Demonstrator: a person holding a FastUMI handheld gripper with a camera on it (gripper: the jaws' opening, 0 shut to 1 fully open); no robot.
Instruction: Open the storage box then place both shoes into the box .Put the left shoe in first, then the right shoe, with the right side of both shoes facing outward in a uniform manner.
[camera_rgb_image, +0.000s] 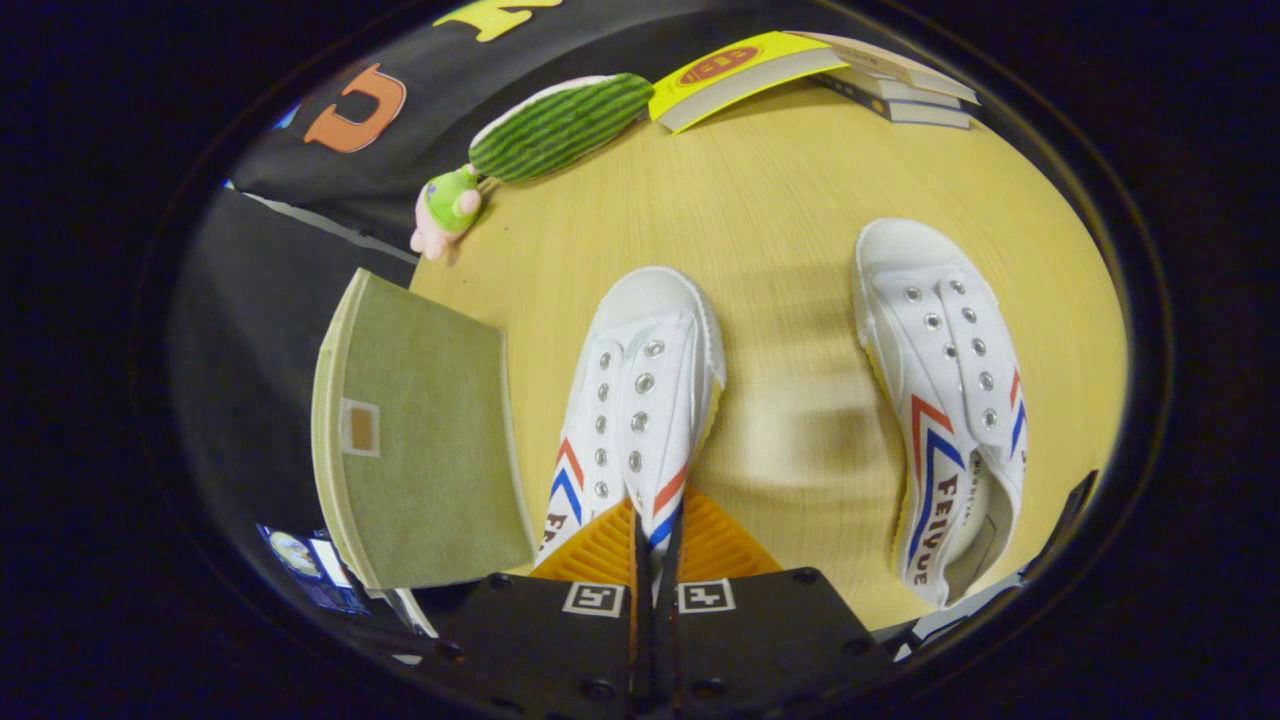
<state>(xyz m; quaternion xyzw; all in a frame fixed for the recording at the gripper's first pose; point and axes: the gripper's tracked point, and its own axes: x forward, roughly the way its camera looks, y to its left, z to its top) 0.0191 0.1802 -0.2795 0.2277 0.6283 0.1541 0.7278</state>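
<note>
Below, a round wooden table (790, 230) spreads out pale yellow, with black booth cloth beyond its far edge. A green box lid (425, 440) stands open beside the table, just off the fingers. Two white laceless shoes with red and blue stripes lie toes away. One shoe (640, 400) sits directly ahead of the gripper (655, 560), whose fingers are nearly closed together, pinching that shoe's heel end between them. The other shoe (945, 400) lies well apart on the opposite side from the lid. At the table's far edge lie a stack of books (800, 75), a green plush melon (560, 125) and a small plush figure (447, 210)
</note>
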